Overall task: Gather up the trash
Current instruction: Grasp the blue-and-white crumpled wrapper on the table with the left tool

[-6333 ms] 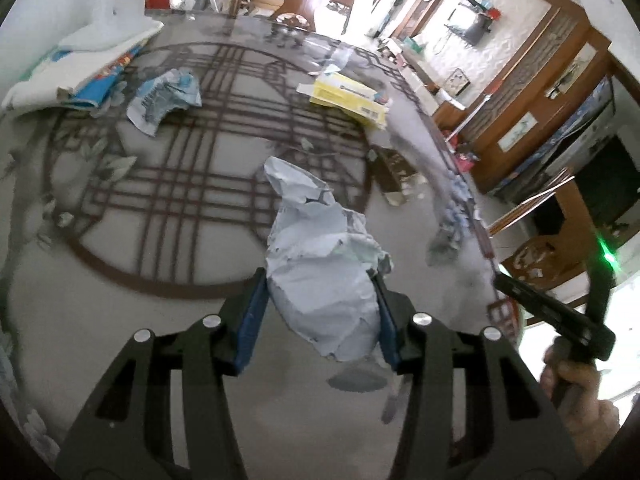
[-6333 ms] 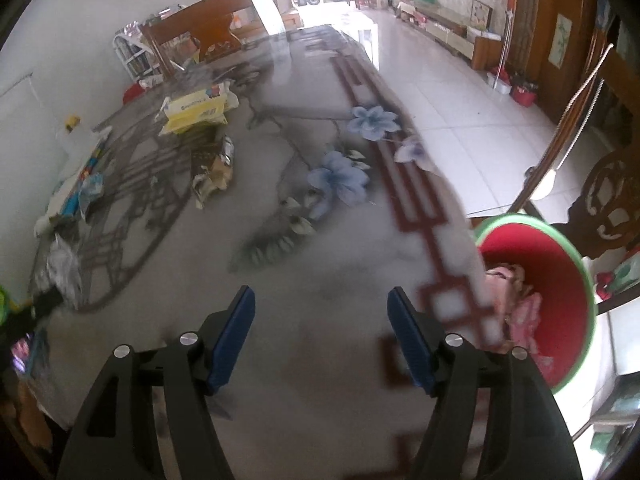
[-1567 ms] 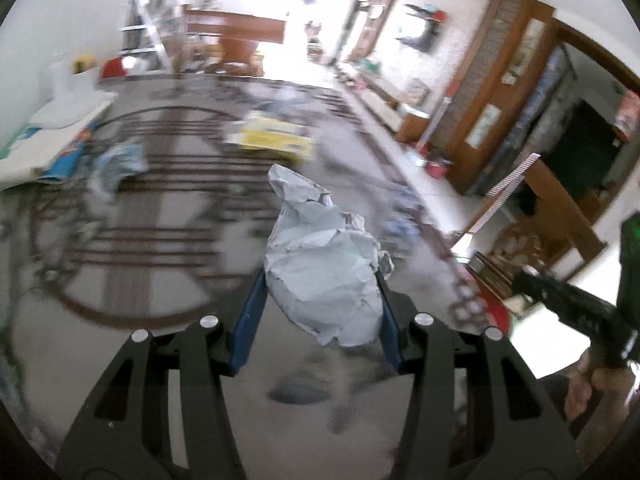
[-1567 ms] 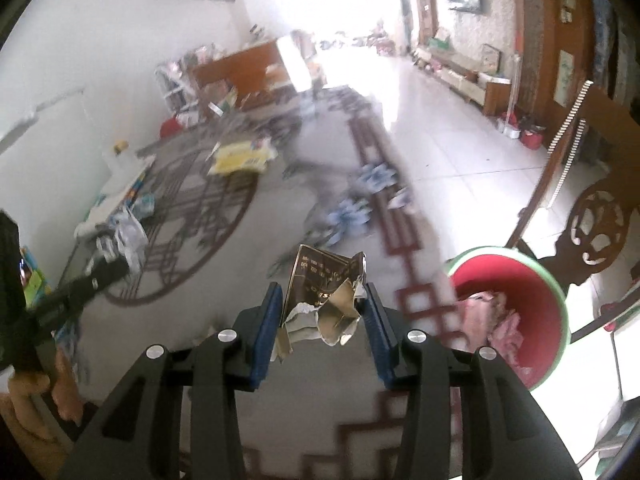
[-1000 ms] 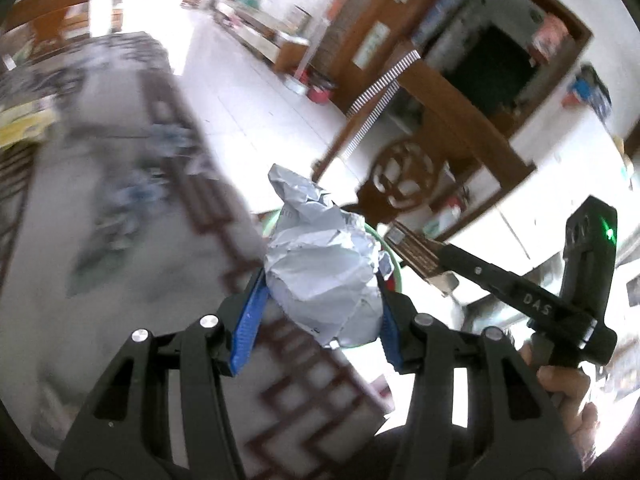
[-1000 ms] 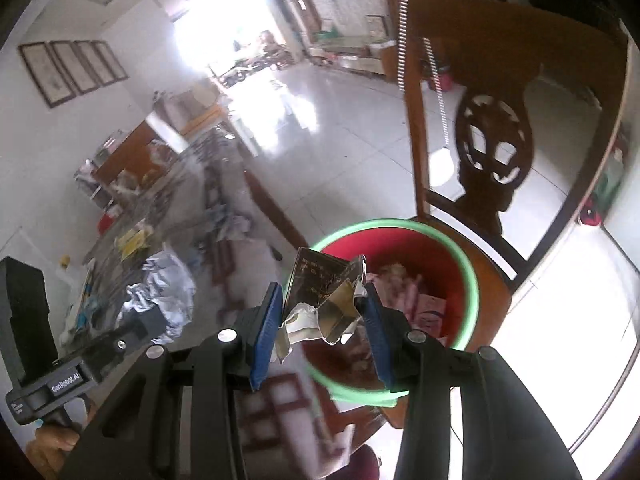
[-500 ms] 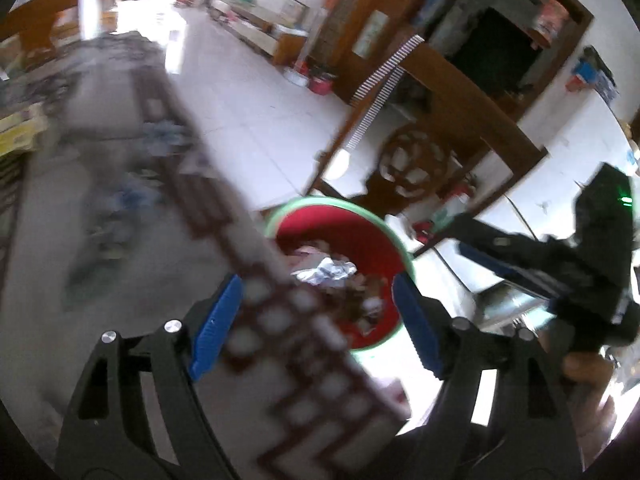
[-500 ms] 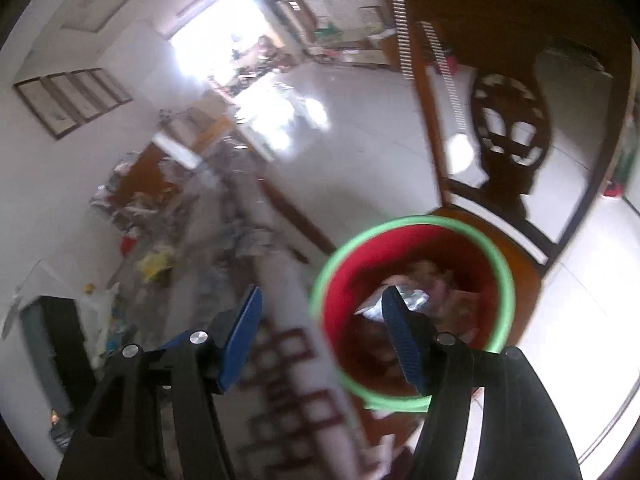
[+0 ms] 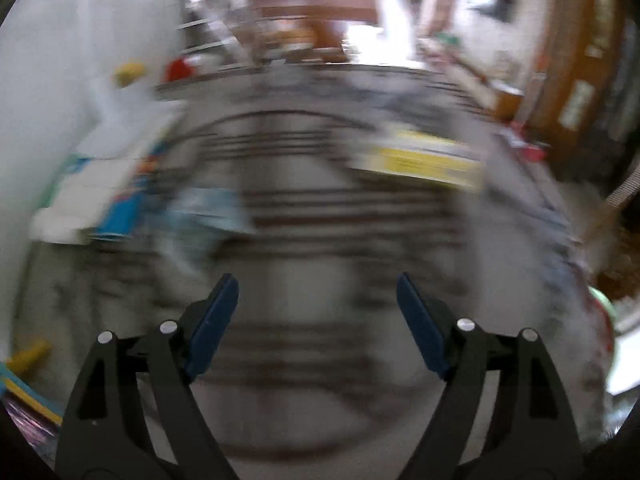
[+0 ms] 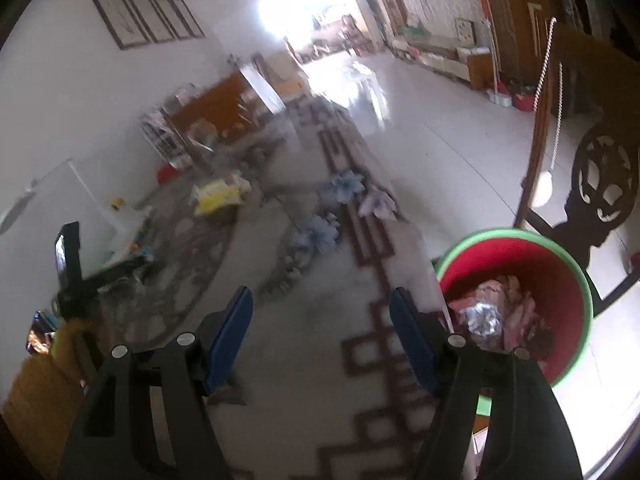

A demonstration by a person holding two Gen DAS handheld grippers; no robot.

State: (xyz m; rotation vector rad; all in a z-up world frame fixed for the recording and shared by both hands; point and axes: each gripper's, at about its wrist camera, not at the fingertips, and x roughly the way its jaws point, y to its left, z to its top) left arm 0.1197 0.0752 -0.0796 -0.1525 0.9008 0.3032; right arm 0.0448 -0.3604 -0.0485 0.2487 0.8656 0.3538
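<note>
The patterned surface (image 10: 304,360) spreads below, with a red green-rimmed bin (image 10: 568,292) upright at its right edge, mouth up, crumpled trash (image 10: 484,320) inside. A yellow box (image 9: 420,158), blurred, lies long-side across. Left tongs (image 9: 316,312) and right tongs (image 10: 322,336) both gape wide, holding nothing.

Both claws, once holding trash, are now empty; crumpled paper (image 10: 484,320) sits in bin (image 10: 576,280).

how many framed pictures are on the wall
4, hung side by side in a row on the white wall, upper left of the right wrist view.
</note>
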